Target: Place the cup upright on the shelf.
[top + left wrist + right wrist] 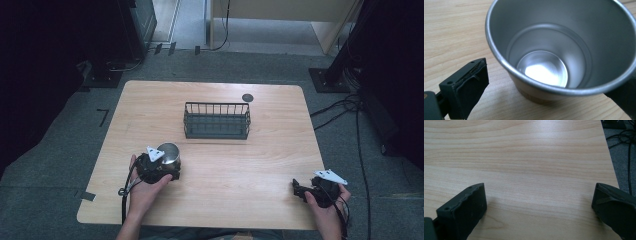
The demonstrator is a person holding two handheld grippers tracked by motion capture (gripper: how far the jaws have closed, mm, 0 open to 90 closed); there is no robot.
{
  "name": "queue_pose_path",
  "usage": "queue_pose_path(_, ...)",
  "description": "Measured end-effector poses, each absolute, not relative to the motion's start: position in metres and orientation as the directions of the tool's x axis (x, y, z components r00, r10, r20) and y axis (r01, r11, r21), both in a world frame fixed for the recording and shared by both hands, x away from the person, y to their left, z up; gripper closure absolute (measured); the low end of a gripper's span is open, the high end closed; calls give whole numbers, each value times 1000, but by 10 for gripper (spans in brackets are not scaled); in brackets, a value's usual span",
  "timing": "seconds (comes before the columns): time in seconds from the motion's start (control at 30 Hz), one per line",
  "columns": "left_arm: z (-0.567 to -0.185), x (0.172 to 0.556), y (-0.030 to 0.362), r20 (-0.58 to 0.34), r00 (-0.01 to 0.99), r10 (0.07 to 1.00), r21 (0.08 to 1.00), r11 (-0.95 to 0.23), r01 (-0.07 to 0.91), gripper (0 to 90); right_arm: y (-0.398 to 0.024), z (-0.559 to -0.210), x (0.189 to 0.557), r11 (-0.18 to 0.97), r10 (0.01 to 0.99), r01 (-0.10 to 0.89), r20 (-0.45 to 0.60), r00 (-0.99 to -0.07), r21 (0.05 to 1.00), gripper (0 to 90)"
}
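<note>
The desk carried a wire basket toward its far edge, mid-width. A metal cup stood upright nearer the front-left corner, empty, its rim between the spread jaws of the left hand-held gripper; one pad stood just clear of the wall. To grip it well, I judged, the jaws should close evenly below the rim, keeping the cup level. The right hand-held gripper rested near the front-right corner, jaws apart over bare wood.
</note>
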State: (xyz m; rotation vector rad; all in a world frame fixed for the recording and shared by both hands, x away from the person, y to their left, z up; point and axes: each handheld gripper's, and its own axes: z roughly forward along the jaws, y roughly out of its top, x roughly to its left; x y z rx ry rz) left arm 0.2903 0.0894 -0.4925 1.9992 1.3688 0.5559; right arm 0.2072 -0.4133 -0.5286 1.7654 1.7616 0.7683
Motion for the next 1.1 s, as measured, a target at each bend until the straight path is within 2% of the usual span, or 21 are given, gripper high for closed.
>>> queue_pose_path(0.17,-494,296,85,1,370,929,694,-267,669,5,-413,-529,207,-13,1000,701,28,-10,713,0)
queue_pose_path(0.37,-495,299,81,21,354,935,694,-268,668,66,-413,-529,207,-13,1000,701,28,-10,713,0)
queue_pose_path(1.0,-485,304,79,14,355,935,713,-258,652,89,-413,-529,207,-15,1000,701,29,-9,713,0)
queue_pose_path(1.03,-484,303,78,22,355,935,717,-262,646,146,-413,-529,207,-14,1000,701,29,-9,713,0)
queue_pose_path(1.1,-482,303,77,31,354,935,721,-266,640,180,-413,-529,207,-14,1000,701,29,-9,713,0)
